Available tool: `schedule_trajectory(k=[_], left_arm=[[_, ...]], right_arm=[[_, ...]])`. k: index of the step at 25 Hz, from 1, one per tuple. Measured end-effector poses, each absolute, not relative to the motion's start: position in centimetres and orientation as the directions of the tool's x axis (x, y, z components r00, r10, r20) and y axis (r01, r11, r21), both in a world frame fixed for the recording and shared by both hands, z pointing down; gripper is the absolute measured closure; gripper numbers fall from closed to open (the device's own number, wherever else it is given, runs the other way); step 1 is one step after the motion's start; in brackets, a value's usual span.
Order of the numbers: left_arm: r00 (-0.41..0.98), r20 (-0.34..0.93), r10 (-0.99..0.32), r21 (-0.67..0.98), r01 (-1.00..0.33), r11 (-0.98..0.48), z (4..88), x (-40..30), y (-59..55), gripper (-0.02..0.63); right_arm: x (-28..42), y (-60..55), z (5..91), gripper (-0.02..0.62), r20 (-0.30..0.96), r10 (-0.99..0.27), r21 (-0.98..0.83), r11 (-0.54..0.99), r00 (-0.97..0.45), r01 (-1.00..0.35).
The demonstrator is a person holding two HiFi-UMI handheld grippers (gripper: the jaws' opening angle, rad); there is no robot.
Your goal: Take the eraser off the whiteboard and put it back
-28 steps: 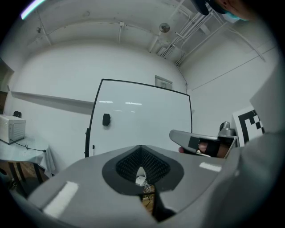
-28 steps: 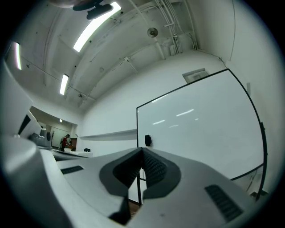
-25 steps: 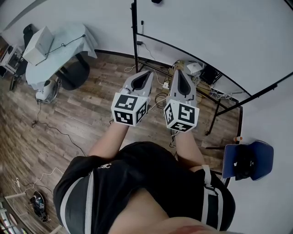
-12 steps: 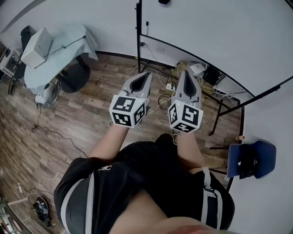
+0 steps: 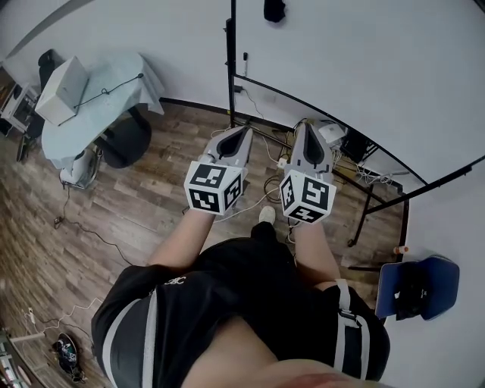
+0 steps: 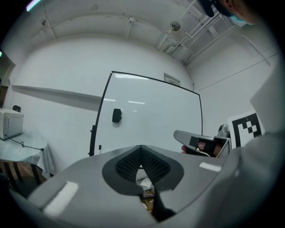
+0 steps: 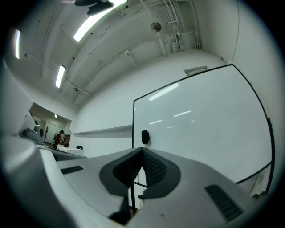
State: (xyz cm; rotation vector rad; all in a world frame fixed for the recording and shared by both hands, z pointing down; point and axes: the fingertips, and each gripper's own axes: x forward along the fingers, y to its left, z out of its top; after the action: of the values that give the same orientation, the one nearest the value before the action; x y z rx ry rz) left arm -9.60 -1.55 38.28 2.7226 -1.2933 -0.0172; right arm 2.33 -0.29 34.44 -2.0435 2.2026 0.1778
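A small black eraser (image 5: 273,10) sticks to the whiteboard (image 5: 364,68), near the board's upper left corner. It also shows in the left gripper view, eraser (image 6: 116,115), and in the right gripper view, eraser (image 7: 145,136). My left gripper (image 5: 244,131) and right gripper (image 5: 306,126) are held side by side in front of the person, pointing at the board and well short of it. Both are shut with nothing between the jaws: left gripper (image 6: 141,147), right gripper (image 7: 142,150). In the left gripper view the right gripper (image 6: 196,141) shows at the right.
The whiteboard's black stand (image 5: 229,83) has cables and boxes (image 5: 337,138) on the wooden floor under it. A table with a pale blue cloth (image 5: 106,91) and a white box (image 5: 62,79) stands at the left. A blue chair (image 5: 424,284) is at the lower right.
Both grippers and the person have moved forward toward the whiteboard. The eraser has come further into the head view at the top.
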Motion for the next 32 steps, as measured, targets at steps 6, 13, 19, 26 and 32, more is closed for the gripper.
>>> schedule_trajectory(k=[6,13,19,26,32], left_arm=[[0.618,0.024,-0.786,0.102,-0.784,-0.613,37.7,-6.9,-8.4,0.600],[0.644,0.045,-0.764,0.095,-0.764,-0.639,37.5,-2.9,-14.4,0.600],[0.601,0.053,-0.797,0.088,-0.798,-0.596,36.3,-1.7,-20.0,0.600],[0.546,0.022,-0.837,0.106,-0.834,-0.541,34.3,0.1,-26.6,0.600],[0.504,0.020,-0.864,0.090,-0.861,-0.500,33.8,1.2,-30.3,0.600]], right_arm=[[5.1,-6.4,34.2,0.591,-0.196,-0.978,0.000,0.076,-0.075,-0.997],[9.8,-12.7,34.6,0.591,-0.177,-0.983,-0.040,0.050,-0.042,-0.998],[10.1,-18.2,33.1,0.591,-0.181,-0.976,-0.010,0.125,-0.121,-0.992],[11.7,-23.8,31.5,0.591,-0.183,-0.966,0.014,0.183,-0.183,-0.983],[13.4,-26.4,31.5,0.591,-0.168,-0.966,0.007,0.199,-0.197,-0.980]])
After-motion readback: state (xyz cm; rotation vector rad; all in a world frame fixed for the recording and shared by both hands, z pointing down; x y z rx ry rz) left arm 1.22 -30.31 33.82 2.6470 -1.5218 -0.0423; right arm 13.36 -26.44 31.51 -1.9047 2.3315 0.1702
